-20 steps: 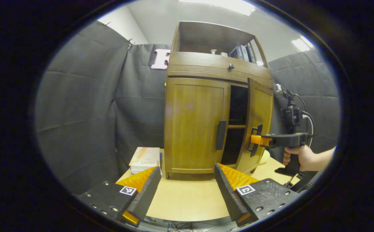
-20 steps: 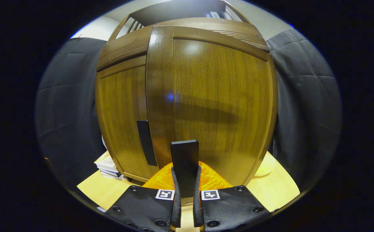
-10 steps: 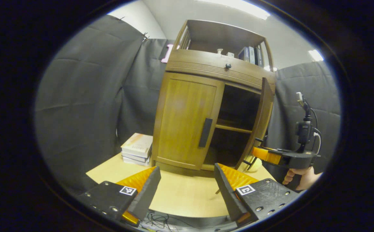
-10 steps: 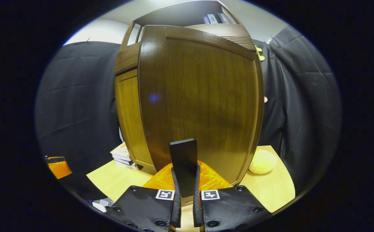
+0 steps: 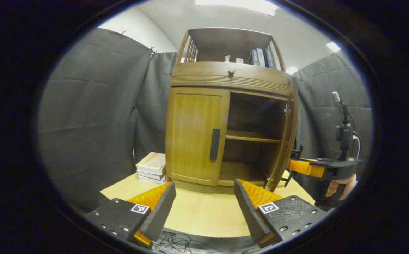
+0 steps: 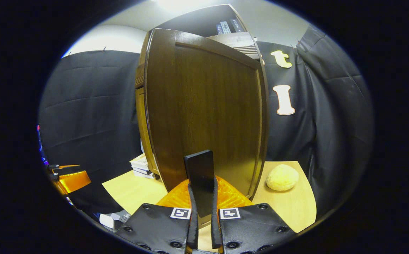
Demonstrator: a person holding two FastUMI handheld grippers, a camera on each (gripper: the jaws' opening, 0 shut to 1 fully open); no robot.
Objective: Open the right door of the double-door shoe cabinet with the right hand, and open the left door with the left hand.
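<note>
Now the right gripper (image 6: 202,225) clamps both fingers on the flat dark bar handle (image 6: 200,176) of the glossy wood-grain right door (image 6: 208,113), swung wide. Spread empty, the left gripper (image 5: 204,208) faces the closed panelled left door (image 5: 195,135) across the pale table (image 5: 204,215).

one shoe cabinet (image 5: 225,88), two doors, two grippers, one book stack (image 5: 151,167)

Black screwed gripper (image 5: 204,206) plates – square tag markers
</note>
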